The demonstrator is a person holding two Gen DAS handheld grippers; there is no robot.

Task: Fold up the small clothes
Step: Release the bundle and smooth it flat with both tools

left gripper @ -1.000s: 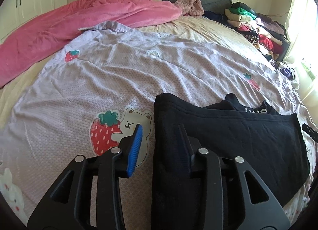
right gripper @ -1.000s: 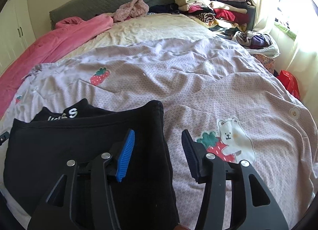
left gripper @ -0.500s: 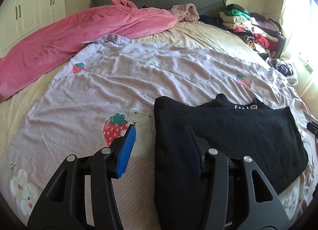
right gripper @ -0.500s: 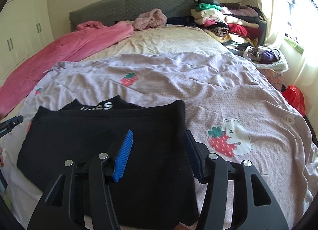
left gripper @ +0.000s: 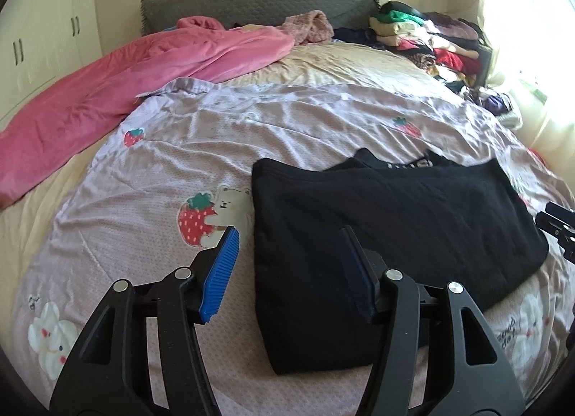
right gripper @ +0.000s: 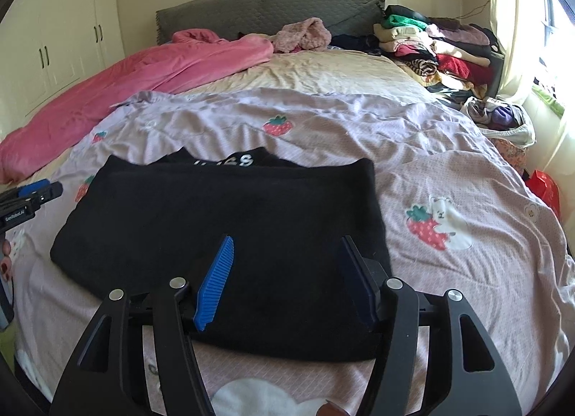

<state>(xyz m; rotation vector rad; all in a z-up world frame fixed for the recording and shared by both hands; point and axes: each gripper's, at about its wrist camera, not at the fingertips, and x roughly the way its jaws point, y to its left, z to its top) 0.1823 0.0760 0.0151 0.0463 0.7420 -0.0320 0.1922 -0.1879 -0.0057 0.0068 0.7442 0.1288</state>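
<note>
A black garment [left gripper: 391, 229] [right gripper: 222, 222] lies folded flat on the lilac strawberry-print quilt [left gripper: 151, 178] [right gripper: 449, 171], white lettering showing at its far edge. My left gripper [left gripper: 287, 236] hovers above the garment's near left corner, jaws opening, nothing pinched between the blue pads. My right gripper [right gripper: 285, 247] hangs over the garment's near right part, jaws opening too, with only cloth below them. The left gripper's tip [right gripper: 32, 193] shows at the left edge of the right wrist view. The right gripper's tip [left gripper: 557, 225] shows at the right edge of the left wrist view.
A pink blanket [left gripper: 118, 92] [right gripper: 143, 81] is bunched along the left of the bed. Stacked folded clothes [left gripper: 431, 38] [right gripper: 438, 49] sit at the far right by the grey headboard [right gripper: 269, 9]. A bag of clothes [right gripper: 503, 121] and a red bag [right gripper: 546, 189] stand beside the bed.
Both grippers have drawn back from the black garment and risen slightly, and their jaws stand wider. The garment stays flat on the quilt.
</note>
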